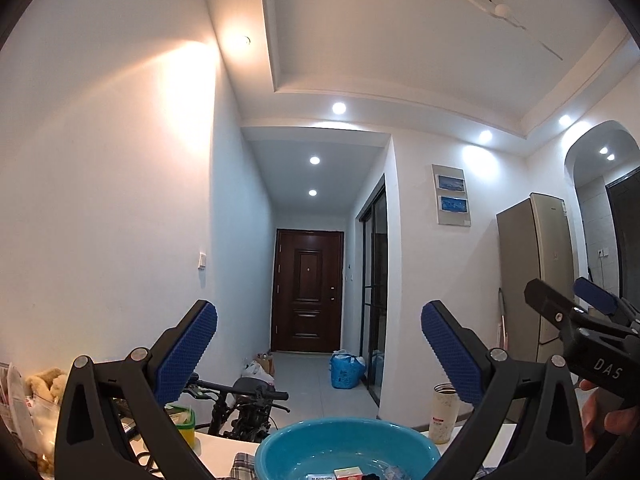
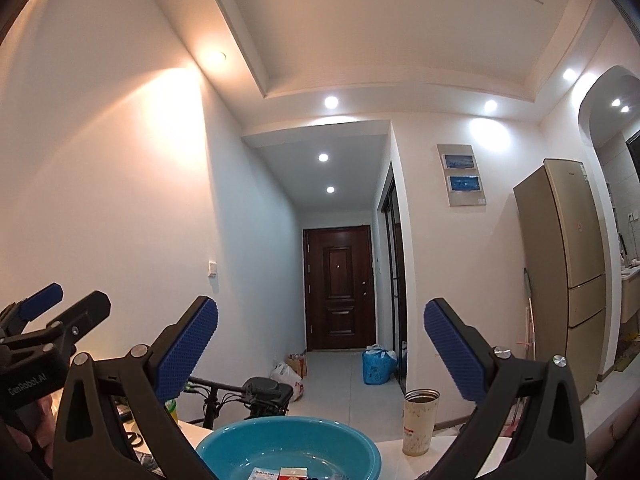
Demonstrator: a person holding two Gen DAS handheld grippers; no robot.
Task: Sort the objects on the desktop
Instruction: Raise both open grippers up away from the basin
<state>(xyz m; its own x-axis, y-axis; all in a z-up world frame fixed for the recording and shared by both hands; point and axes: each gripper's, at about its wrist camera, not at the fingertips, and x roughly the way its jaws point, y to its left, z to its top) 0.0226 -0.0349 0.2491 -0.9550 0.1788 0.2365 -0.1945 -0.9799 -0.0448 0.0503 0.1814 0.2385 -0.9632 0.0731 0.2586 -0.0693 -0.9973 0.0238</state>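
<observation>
A: Left claw (image 1: 319, 354)?
B: Spread wide, blue pads (image 1: 186, 354) far apart, nothing between them, touching nothing. Raised above the counter (image 1: 218, 450), aimed down the hall.

A: Right claw (image 2: 320, 350)?
B: Same. Wide open, empty, no contact. Each shows at the edge of the other's view, side by side, both gaping.

A: Task items?
B: Basin (image 1: 280, 446), teal, on the counter right below both claws. Inside it: small boxes, one white (image 2: 265, 473) with "RAISON" printed, one red and white (image 2: 293, 472), plus some dark bits I can't make out. Cut off by the frame bottom.

A: Around the basin?
B: Checked cloth (image 1: 243, 465) just left of it, touching or under the rim, can't tell which. Cup (image 2: 420, 422), upright, open top, to its right on the counter, apart from it. Yellow-green tub (image 1: 185, 420) at the left, partly behind the left claw's finger. Plush toy (image 1: 46, 380) and bags far left.

A: Farther?
B: Bike (image 2: 240, 394) behind the counter, handlebar and seat showing. Bags (image 2: 376, 366) on the hall floor, then a dark door (image 2: 340, 288). Fridge (image 2: 568, 272) on the right wall.
</observation>
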